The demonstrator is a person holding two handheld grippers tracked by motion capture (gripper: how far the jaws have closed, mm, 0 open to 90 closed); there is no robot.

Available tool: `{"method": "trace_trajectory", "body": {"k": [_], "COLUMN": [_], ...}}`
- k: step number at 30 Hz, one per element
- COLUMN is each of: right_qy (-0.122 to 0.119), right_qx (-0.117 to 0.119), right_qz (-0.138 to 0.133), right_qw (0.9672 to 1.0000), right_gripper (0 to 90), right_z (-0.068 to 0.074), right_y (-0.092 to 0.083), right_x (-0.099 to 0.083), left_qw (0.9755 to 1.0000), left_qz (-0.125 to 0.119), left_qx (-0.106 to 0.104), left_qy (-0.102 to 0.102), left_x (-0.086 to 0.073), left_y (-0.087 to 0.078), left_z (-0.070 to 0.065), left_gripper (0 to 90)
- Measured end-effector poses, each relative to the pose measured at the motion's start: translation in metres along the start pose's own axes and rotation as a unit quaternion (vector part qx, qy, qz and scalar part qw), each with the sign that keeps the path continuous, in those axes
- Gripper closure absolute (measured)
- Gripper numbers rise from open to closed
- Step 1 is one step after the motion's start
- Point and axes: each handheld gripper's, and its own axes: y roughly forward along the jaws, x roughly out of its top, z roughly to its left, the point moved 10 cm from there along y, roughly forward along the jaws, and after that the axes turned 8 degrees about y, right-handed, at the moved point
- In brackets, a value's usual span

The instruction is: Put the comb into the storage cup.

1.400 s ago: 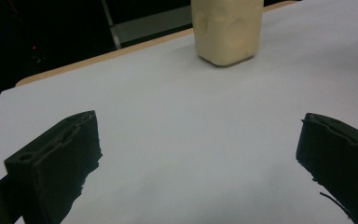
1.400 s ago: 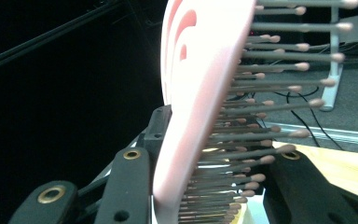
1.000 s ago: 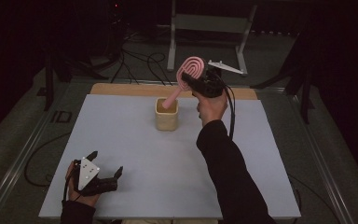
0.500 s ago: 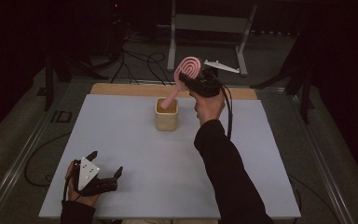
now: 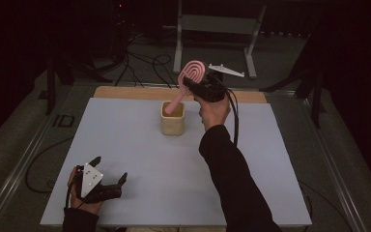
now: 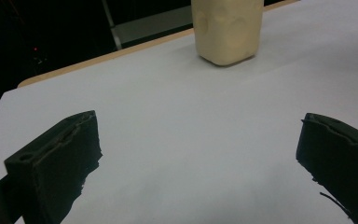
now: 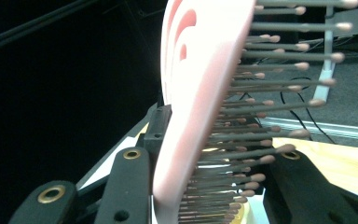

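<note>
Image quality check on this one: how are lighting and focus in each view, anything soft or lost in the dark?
High view: table evenly lit, surroundings nearly black, slightly soft overall. Left gripper view: beige cup fairly sharp but cropped at the top, left tool jaws soft and dark. Right gripper view: pink hairbrush very close, bristle tips blurred, left half black.

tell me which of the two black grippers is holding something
The right gripper: its jaws clamp the pink bristled hairbrush over the cream cup. The left gripper rests open with nothing between its jaws.
</note>
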Motion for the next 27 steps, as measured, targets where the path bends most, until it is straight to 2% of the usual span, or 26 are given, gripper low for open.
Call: {"method": "trace_trajectory", "body": {"k": [14,27], "right_qy": [-0.002,-0.015], "right_qx": [0.000,-0.004], "right_qz": [0.010,0.023], "right_qw": [1.0000,0.9996], "right_gripper": [63.8,63.7], "right_z": [0.003,0.004], "right_y": [0.007,0.013], "right_x": [-0.011,-0.022], "left_qw": [1.0000,1.0000], "left_qz": [0.000,-0.001], "left_qx": [0.001,0.002], "left_qy": [0.003,0.002], "left_x": [0.000,0.000], "left_y": [0.000,0.000], "left_z": [0.000,0.000], "left_gripper": [0.2,0.2]}}
